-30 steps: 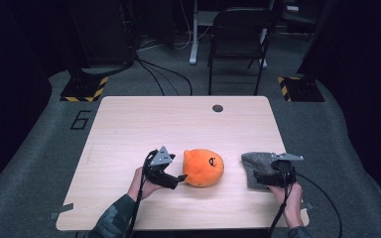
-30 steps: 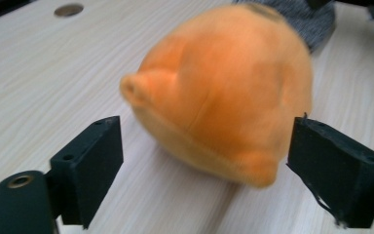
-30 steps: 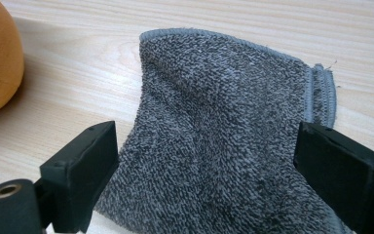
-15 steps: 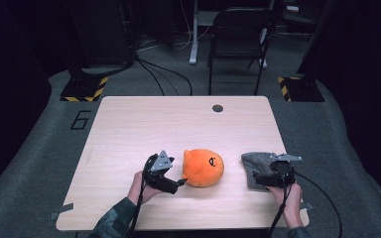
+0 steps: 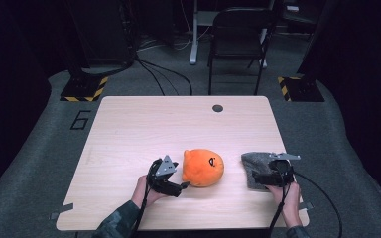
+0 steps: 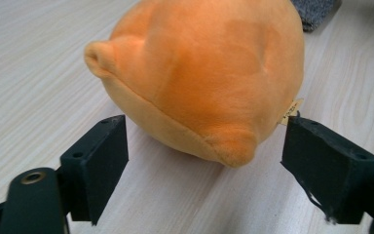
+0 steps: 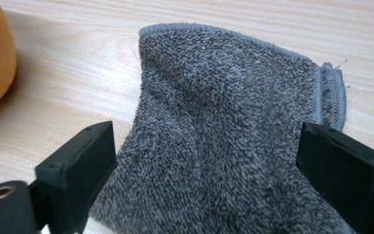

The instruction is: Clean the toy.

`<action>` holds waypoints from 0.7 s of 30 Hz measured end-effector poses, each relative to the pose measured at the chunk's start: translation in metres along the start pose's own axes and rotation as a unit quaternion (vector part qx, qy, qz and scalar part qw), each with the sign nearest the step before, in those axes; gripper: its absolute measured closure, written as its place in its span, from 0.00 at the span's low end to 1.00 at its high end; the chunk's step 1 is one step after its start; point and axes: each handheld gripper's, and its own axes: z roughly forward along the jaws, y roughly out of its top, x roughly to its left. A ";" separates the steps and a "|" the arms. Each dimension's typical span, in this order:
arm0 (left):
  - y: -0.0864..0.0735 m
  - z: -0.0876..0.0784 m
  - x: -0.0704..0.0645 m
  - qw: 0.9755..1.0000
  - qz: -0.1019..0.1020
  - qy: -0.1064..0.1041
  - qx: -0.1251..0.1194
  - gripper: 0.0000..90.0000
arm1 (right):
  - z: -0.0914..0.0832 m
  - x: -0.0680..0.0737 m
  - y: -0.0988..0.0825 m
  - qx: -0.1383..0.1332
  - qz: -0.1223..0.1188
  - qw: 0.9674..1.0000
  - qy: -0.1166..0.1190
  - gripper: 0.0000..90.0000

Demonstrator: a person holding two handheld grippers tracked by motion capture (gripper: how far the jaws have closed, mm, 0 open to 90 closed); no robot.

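Note:
An orange plush toy (image 5: 203, 167) with a small dark face lies on the wooden table (image 5: 144, 129), near the front middle. My left gripper (image 5: 181, 185) lies at its left side. In the left gripper view the plush (image 6: 209, 73) bulges between the two black jaws. The jaws have just been closing, but a gap remains on the left, and the right jaw only brushes the plush's tag, so my left gripper (image 6: 205, 141) is open. A grey towel (image 5: 258, 163) lies crumpled to the right. My right gripper (image 7: 207, 161) stands open, its jaws on either side of the towel (image 7: 233, 122).
A round dark grommet (image 5: 218, 108) sits near the table's far edge. A black chair (image 5: 240, 34) and cables stand on the floor behind. A striped floor marker (image 5: 84, 89) lies at the back left. The table's left half and back are bare wood.
My left gripper has slid slightly toward the table's front edge beside the plush. The plush, the towel and the right gripper have stayed put.

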 end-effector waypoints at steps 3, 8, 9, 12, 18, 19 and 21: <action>-0.001 0.005 -0.003 1.000 0.004 -0.003 0.004 0.26 | 0.003 0.001 0.003 0.004 0.003 1.000 -0.010 0.05; 0.000 0.008 -0.006 1.000 0.003 0.009 -0.001 0.20 | 0.019 -0.001 0.008 0.021 0.006 1.000 -0.011 0.00; 0.000 0.008 -0.005 1.000 0.002 0.010 -0.004 0.20 | 0.021 -0.001 0.009 0.024 0.005 1.000 -0.012 0.00; 0.000 0.010 -0.002 1.000 -0.008 0.007 -0.007 0.18 | 0.025 -0.002 0.009 0.029 0.010 0.999 -0.012 0.00; -0.001 0.015 -0.005 1.000 0.009 -0.003 0.004 0.26 | 0.034 -0.009 0.006 0.045 0.012 0.999 -0.018 0.03; -0.002 0.016 -0.005 1.000 0.013 -0.001 0.007 0.27 | 0.035 -0.008 0.005 0.050 0.013 0.998 -0.020 0.05; -0.002 0.017 -0.006 1.000 0.011 0.001 0.008 0.31 | 0.038 -0.007 0.005 0.057 0.005 0.998 -0.024 0.11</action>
